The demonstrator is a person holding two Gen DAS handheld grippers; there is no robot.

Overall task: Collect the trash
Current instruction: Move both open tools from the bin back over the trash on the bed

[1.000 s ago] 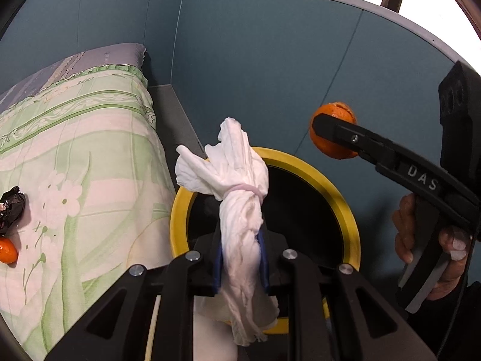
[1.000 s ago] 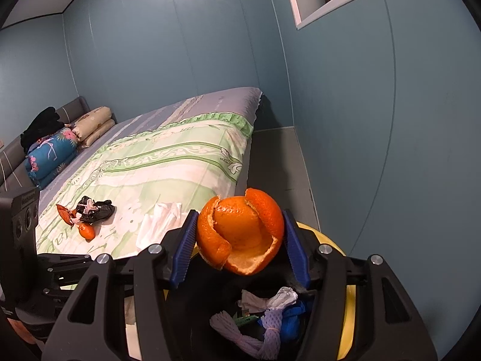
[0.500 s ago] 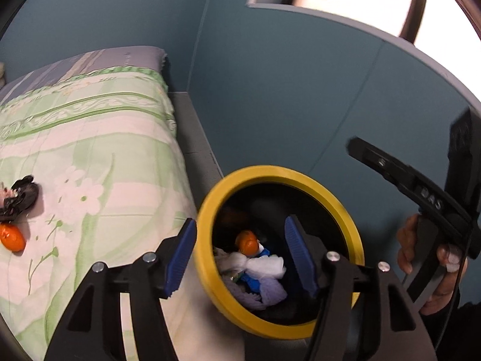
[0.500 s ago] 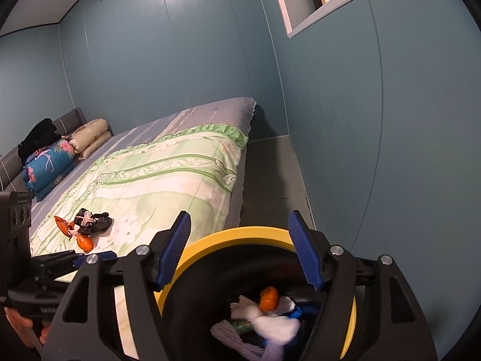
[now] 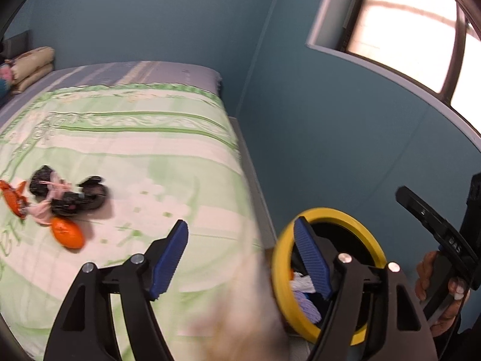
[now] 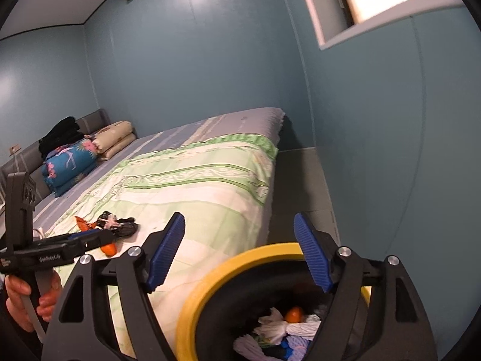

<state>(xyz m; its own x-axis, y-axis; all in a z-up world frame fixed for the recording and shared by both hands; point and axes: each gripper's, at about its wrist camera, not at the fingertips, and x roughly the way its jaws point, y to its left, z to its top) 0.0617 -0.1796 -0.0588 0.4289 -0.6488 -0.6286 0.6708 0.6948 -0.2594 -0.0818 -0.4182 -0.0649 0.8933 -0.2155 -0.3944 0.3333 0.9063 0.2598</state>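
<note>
Left gripper (image 5: 240, 255) gapes wide, empty, over the bed (image 5: 135, 138) edge. Far left on the quilt: orange scrap (image 5: 13, 198), black-pink wad (image 5: 66, 194), orange peel (image 5: 66, 233), bunched close. Risk: one pinch takes only part; the wad's loose tails may snag and drag the peel off. Right gripper (image 6: 239, 255), also wide and empty, hangs over the bin (image 6: 195, 294); the yellow rim sits close to the quilt, so a swing back may clip it.

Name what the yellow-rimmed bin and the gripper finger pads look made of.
Bin: likely plastic; smooth, matte yellow rim, dark inside. Pads on the right gripper: probably rubber or soft plastic; blue, finely ribbed faces.
</note>
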